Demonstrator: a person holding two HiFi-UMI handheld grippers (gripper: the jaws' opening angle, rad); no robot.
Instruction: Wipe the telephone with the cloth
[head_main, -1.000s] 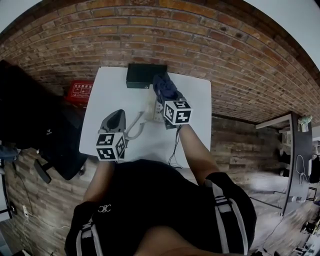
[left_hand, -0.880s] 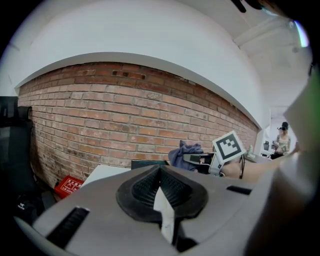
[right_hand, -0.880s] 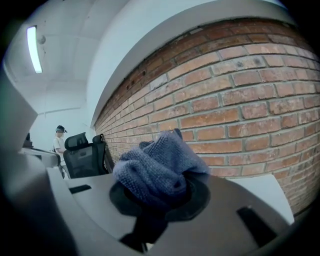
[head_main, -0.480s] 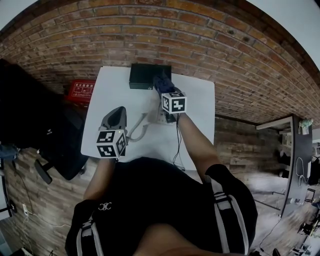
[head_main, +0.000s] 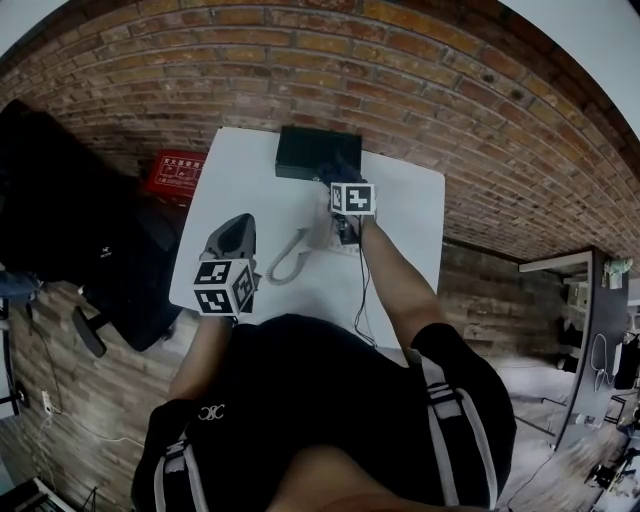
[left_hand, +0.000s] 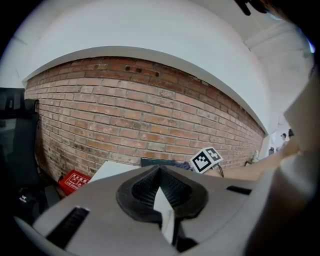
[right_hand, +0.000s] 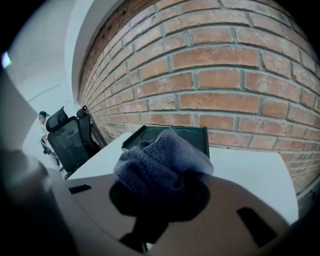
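Head view: white telephone (head_main: 322, 232) just left of right gripper (head_main: 343, 188), its handset (head_main: 288, 256) between both tongs, long axis near-left to far-right | Left gripper view: left gripper (left_hand: 160, 175) clenched, empty | Right gripper view: jaws grasping blue-grey cloth (right_hand: 162, 160).

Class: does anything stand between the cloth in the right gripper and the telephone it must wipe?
Nothing visible does. The right gripper, shut on the blue cloth, hangs by the telephone's far end; the dark box sits beyond it, not between.
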